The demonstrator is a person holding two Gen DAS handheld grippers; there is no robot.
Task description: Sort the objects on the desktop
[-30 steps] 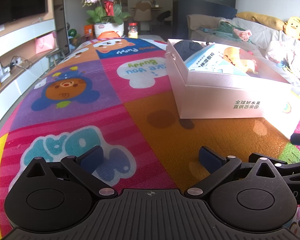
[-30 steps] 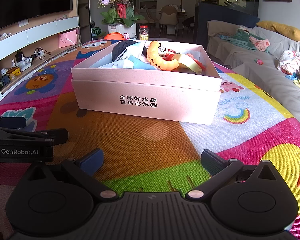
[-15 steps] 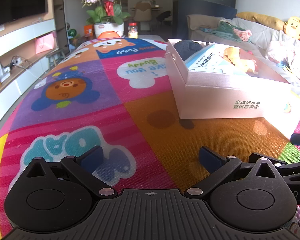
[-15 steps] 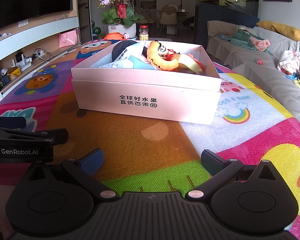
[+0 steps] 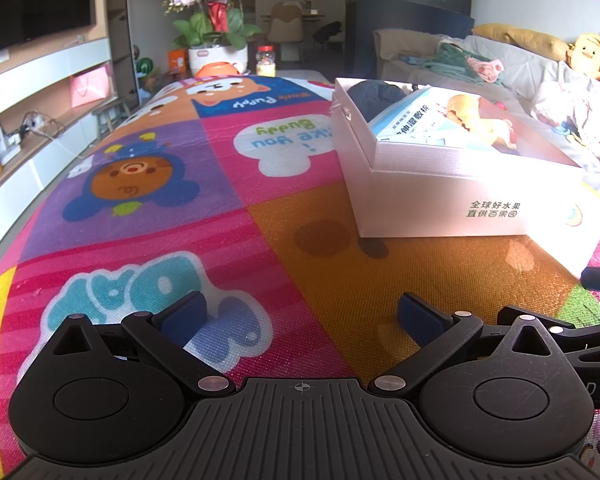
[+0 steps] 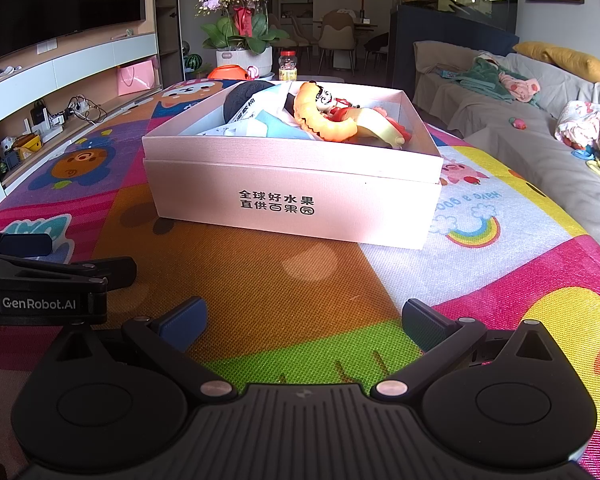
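On mat (image 6: 300, 280): pink box (image 6: 292, 200), lid off, toys inside; L gripper (image 5: 300, 316) & R gripper (image 6: 302, 320) wide apart, empty.

mat (image 5: 228, 240): woven plastic look, fine grainy weave, slight sheen
box (image 6: 292, 200): pale pink cardboard, matt, faint brushed grain
toy (image 6: 324, 120): glossy, smooth plastic
left gripper (image 5: 300, 316): matt black plastic, ribbed base, small shiny metal pins
right gripper (image 6: 302, 320): same matt black plastic; fingertips (image 6: 182, 320) with dull blue pads
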